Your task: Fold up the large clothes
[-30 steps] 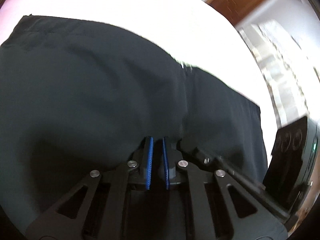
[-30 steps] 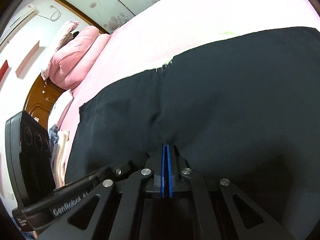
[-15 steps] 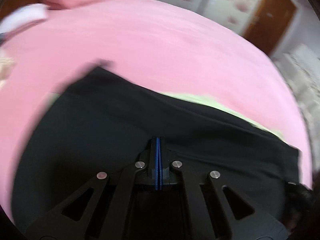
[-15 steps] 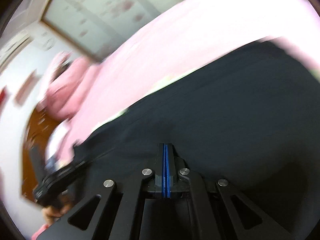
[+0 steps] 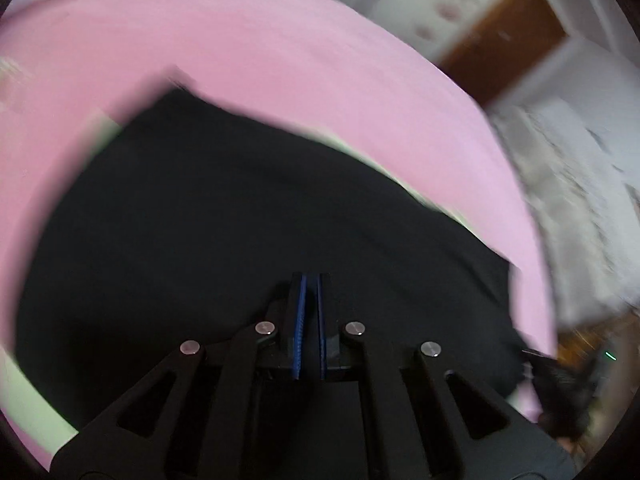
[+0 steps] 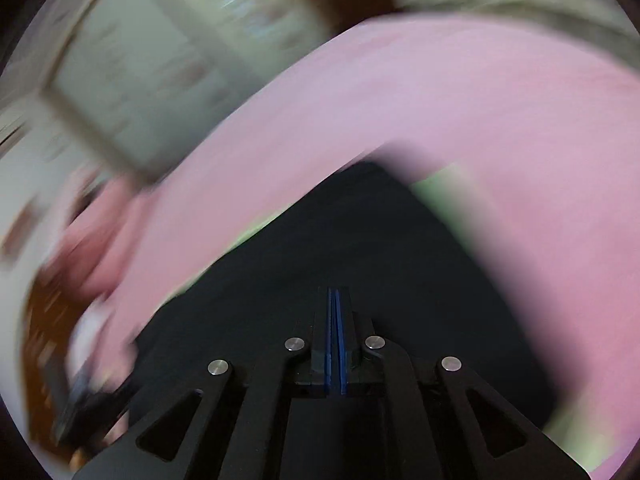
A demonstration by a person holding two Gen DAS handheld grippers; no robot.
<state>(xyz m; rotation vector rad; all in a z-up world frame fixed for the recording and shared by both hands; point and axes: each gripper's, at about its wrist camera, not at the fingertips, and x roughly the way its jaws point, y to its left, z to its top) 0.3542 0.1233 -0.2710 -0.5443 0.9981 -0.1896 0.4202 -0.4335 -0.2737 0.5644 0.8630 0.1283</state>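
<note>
On the pink bed (image 5: 280, 80), your garment (image 5: 240, 240) looks part-folded; left gripper (image 5: 311, 280) slightly parted, right gripper (image 6: 334, 292) closed, grip unclear.

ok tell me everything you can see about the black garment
The black garment is plain, dark, matte cloth, blurred in both views, so no seams or details can be made out. It lies spread on the pink bed, one corner pointing away. The left gripper sits over its near edge with a narrow gap between the pads; the right gripper is shut. Whether either pinches cloth is unclear.
</note>
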